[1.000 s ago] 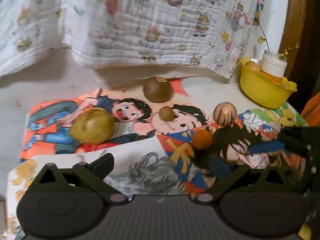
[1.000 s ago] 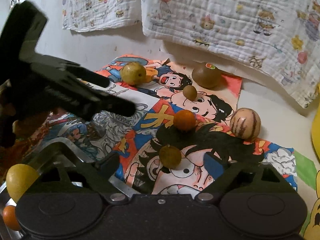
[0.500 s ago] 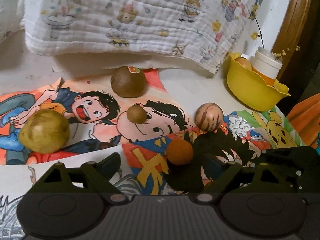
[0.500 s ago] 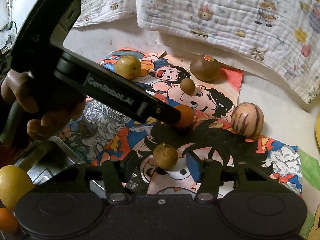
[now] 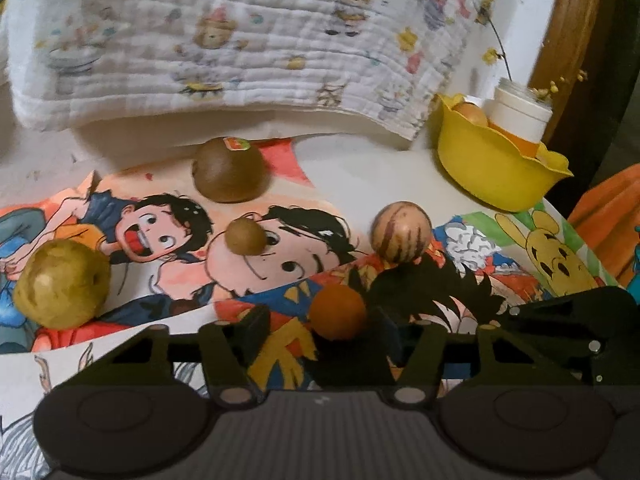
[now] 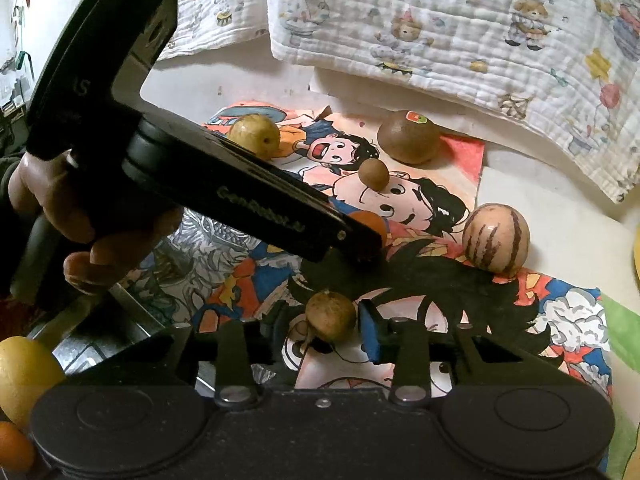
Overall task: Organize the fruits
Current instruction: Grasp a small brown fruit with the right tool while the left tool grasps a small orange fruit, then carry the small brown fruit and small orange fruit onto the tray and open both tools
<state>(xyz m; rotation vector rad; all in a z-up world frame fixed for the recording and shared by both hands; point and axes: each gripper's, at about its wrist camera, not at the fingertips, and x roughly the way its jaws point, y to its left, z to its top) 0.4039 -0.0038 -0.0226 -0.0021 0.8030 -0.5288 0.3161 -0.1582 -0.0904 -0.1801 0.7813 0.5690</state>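
- Left claw [image 5: 320,330]: jaws partly open and closing, with the small orange fruit [image 5: 338,311] between them. Its right finger sits just beside the fruit; a gap shows on the left side, and firm contact cannot be confirmed.
- Right claw [image 6: 324,326]: jaws narrow and closing around the small brown fruit [image 6: 330,316]. The blue pad [image 6: 370,336] of its right finger stands just beside the fruit; whether both pads press it cannot be told.
- Seen from the right claw, the left claw reaches in from the upper left, carried by a hand [image 6: 76,216]; its tip covers part of the orange fruit, which lies just ahead of the brown one.
- Ahead of the left claw: a small round brown fruit [image 5: 245,236], and beyond it a kiwi [image 5: 230,170] bearing a sticker.
- Ahead and right of the left claw: a striped pale fruit [image 5: 401,232]; further right, a yellow bowl [image 5: 492,172] holding a white cup [image 5: 520,114].
- Left of the left claw: a yellow-green fruit [image 5: 62,283].
- All loose fruits rest on cartoon-print sheets [image 5: 168,276] spread over the bench [image 5: 360,160]; a printed white cloth [image 5: 240,48] hangs behind.
- Below and left of the right claw: a metal tray [image 6: 80,344], with a yellow fruit [image 6: 24,376] and an orange one [image 6: 12,446] at the frame's edge.
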